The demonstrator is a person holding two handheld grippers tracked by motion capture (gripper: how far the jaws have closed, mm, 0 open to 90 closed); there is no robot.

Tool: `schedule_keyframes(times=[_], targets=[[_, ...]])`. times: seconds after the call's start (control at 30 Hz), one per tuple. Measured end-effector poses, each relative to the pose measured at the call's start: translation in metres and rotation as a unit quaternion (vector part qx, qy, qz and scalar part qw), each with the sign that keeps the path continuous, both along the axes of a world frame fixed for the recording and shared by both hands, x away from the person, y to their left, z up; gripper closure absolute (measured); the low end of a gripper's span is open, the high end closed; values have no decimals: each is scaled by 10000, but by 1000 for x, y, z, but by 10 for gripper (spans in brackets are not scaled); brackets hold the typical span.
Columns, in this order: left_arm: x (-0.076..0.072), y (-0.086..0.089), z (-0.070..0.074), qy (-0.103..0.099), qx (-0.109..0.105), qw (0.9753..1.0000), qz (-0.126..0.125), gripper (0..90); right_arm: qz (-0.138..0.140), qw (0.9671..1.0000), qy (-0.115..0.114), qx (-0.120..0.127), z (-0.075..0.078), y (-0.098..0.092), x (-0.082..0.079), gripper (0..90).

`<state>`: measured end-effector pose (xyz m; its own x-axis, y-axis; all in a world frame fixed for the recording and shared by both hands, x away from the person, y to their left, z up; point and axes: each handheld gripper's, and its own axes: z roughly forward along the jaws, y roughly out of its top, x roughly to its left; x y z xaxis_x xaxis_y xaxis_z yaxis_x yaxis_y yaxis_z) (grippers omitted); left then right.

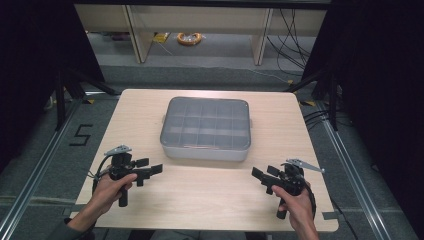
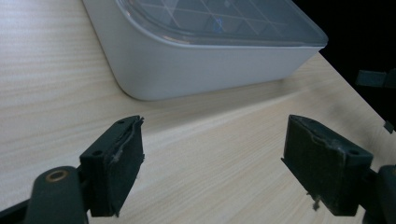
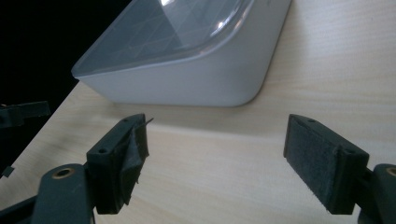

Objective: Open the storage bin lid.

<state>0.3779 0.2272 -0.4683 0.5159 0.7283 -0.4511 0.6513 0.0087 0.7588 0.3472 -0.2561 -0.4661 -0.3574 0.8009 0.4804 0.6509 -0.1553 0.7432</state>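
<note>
Your left hand [image 1: 111, 186] and right hand [image 1: 295, 199] grip the handles at the near edge of the light wooden desk [image 1: 210, 200]. Left claw [image 1: 150, 170] jaws apart, nothing between them; right claw [image 1: 260, 176] the same. Both point inward, low over the desk. The grey rectangular compartment box with clear lid [image 1: 206, 128] sits mid-desk, ahead and between the claws, apart from both. Its contents are hard to make out through the lid.
</note>
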Motion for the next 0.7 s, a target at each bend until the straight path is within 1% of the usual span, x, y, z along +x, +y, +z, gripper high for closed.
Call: schedule_keyframes(times=[0.03, 0.07, 0.1, 0.13, 0.17, 0.2, 0.23, 0.27, 0.3, 0.33, 0.37, 0.4, 0.43, 0.47, 0.5, 0.53, 0.57, 0.6, 0.63, 0.67, 0.7], targets=[[1, 0, 1, 13, -59, 10000, 4, 194, -65, 9997, 169, 136, 4, 3, 0, 223], [2, -1, 2, -40, -107, 9999, 118, 197, 3, 10000, 10, 62, 5, 0, 5, 223], [3, -1, 2, -62, -141, 9997, 197, 205, -1, 10000, -87, 29, 5, -1, 9, 223], [4, -2, 3, -56, -144, 9997, 197, 204, -24, 10000, -51, 66, 8, 0, 11, 223], [6, -2, 4, -59, -130, 9997, 184, 204, -22, 9999, -95, 67, 9, 0, 14, 223], [7, -3, 5, -66, -127, 9997, 184, 202, -49, 9999, -124, -11, 11, 0, 17, 222], [8, -3, 6, -74, -151, 9996, 218, 202, -59, 9999, -107, -21, 13, 0, 19, 222], [8, -4, 6, -51, -176, 9995, 245, 205, -34, 9999, -158, 29, 14, -1, 22, 222], [9, -5, 7, -42, -210, 9996, 209, 205, -62, 9999, -128, 3, 15, -1, 24, 221], [9, -7, 7, -25, -222, 9996, 196, 205, -39, 9999, -144, 78, 16, 0, 26, 218], [10, -7, 8, -35, -216, 9995, 209, 205, -22, 9998, -188, 21, 16, -1, 29, 218], [11, -8, 9, -54, -212, 9995, 216, 205, -99, 9998, -6, 197, 20, 1, 29, 217], [13, -8, 10, -59, -221, 9994, 245, 205, -43, 9998, -218, 1, 18, -1, 34, 216], [15, -8, 11, -39, -236, 9995, 221, 205, -145, 9997, 59, 199, 23, 2, 33, 216], [17, -8, 12, -70, -204, 9994, 253, 205, -102, 9998, -59, 175, 23, 1, 36, 216], [20, -9, 13, -74, -213, 9994, 261, 206, -81, 9997, -249, -28, 22, -1, 41, 216], [23, -9, 14, -41, -192, 9996, 222, 206, -121, 9998, -120, 127, 26, 1, 42, 216], [25, -10, 14, -61, -193, 9995, 252, 206, -70, 9997, -239, 76, 27, 0, 46, 216], [28, -10, 16, -56, -167, 9995, 260, 206, -93, 9995, -310, 15, 27, -1, 50, 216], [31, -11, 17, -97, -179, 9993, 314, 208, -113, 9995, -288, 18, 30, 1, 51, 216], [33, -10, 19, -88, -159, 9994, 302, 208, -123, 9995, -277, 9, 31, 1, 55, 215]])
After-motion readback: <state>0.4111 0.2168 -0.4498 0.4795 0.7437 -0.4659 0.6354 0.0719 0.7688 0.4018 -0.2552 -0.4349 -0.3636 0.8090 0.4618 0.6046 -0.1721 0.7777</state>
